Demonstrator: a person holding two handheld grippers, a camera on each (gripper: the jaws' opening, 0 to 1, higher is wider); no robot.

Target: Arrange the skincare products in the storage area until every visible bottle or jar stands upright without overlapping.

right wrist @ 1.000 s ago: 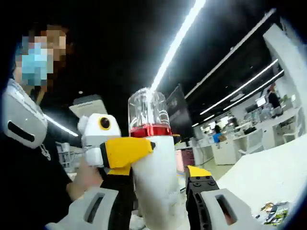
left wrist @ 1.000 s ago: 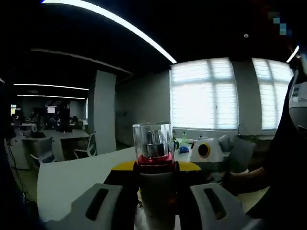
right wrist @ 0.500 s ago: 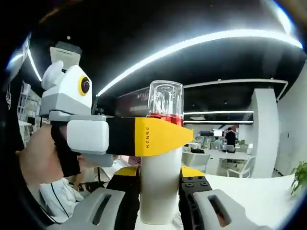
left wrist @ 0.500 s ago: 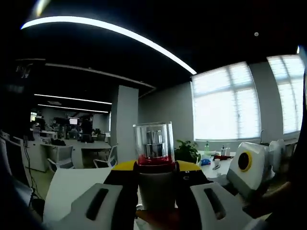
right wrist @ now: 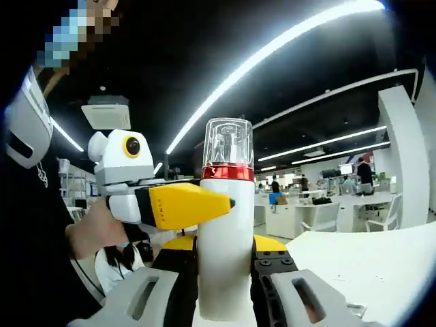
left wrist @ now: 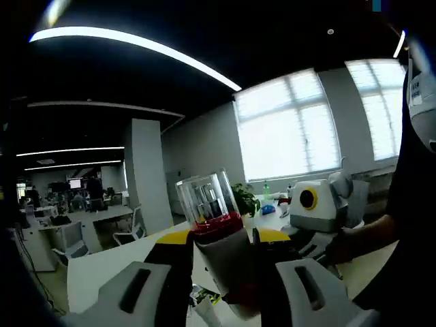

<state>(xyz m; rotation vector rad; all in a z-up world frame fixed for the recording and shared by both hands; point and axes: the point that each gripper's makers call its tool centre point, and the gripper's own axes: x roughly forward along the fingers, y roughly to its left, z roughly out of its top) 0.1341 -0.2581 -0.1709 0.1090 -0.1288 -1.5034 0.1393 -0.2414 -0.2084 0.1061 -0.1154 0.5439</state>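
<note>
Right gripper [right wrist: 223,272] is clamped on the white pump bottle [right wrist: 225,252], both yellow-tipped jaws pressed against its body low in the right gripper view, and the bottle stands upright between them. Up top sits the clear cap [right wrist: 229,142] over a red collar [right wrist: 228,172]. From the left of that view comes the left gripper [right wrist: 178,206], its yellow jaw lying across the bottle's shoulder, with a person's hand [right wrist: 92,231] wrapped around its handle.

Over in the left gripper view, the left gripper [left wrist: 221,255] has its jaws closed on the same pump bottle [left wrist: 231,262], and here the bottle leans, cap tipped toward the upper left. The right gripper [left wrist: 315,208] shows at the right, held by a hand [left wrist: 340,246] on a dark sleeve. So the bottle is held aloft between both tools, off any surface. Behind it: a white table [left wrist: 102,262], a grey pillar [left wrist: 143,174], and bright windows [left wrist: 289,133].
</note>
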